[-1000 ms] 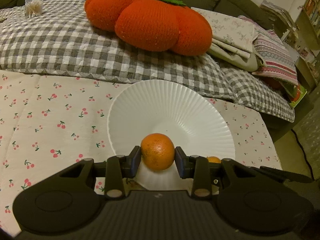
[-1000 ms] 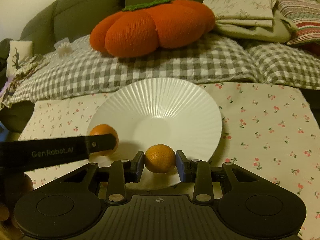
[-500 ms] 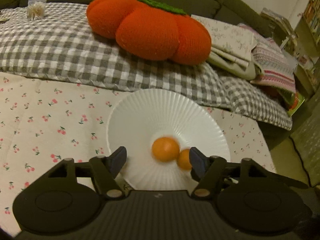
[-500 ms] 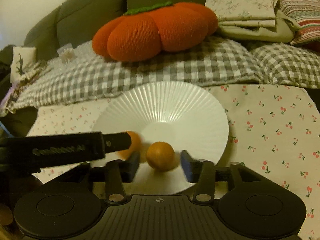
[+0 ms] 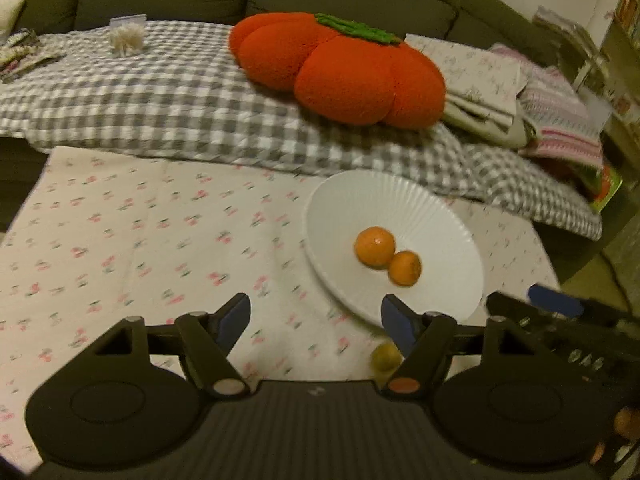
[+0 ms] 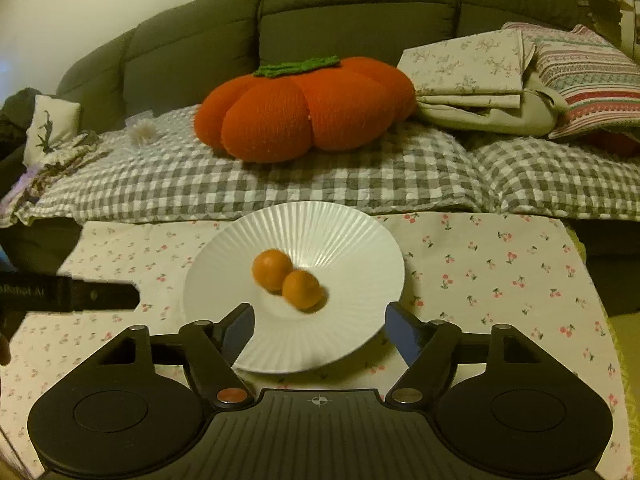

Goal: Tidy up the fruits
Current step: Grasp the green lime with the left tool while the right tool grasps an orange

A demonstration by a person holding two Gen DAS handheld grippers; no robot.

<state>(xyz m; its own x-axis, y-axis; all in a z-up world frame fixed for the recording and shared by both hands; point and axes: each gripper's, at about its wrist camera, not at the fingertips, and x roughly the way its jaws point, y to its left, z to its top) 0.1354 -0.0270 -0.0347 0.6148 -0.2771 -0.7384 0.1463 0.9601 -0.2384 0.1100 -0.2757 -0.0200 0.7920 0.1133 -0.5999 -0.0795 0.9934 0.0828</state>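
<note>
Two oranges lie side by side, touching, in the white ribbed plate (image 5: pixel 432 216) (image 6: pixel 352 236): a larger orange (image 5: pixel 374 247) (image 6: pixel 272 269) and a smaller orange (image 5: pixel 405 268) (image 6: pixel 303 289). My left gripper (image 5: pixel 316 322) is open and empty, back and left of the plate over the cherry-print cloth. My right gripper (image 6: pixel 320 326) is open and empty, just in front of the plate's near rim. A small yellowish fruit (image 5: pixel 385 357) lies on the cloth by my left gripper's right finger.
The cherry-print cloth (image 5: pixel 140 240) (image 6: pixel 500 264) covers the table. Behind it is a sofa with a checked blanket (image 6: pixel 320 176), an orange pumpkin cushion (image 5: pixel 340 68) (image 6: pixel 304 108) and folded linens (image 6: pixel 480 80). The left gripper's finger (image 6: pixel 72 298) shows at the left edge.
Both grippers opened and let their oranges go into the plate, where they rolled together. Both grippers then drew back, the left one also shifting left.
</note>
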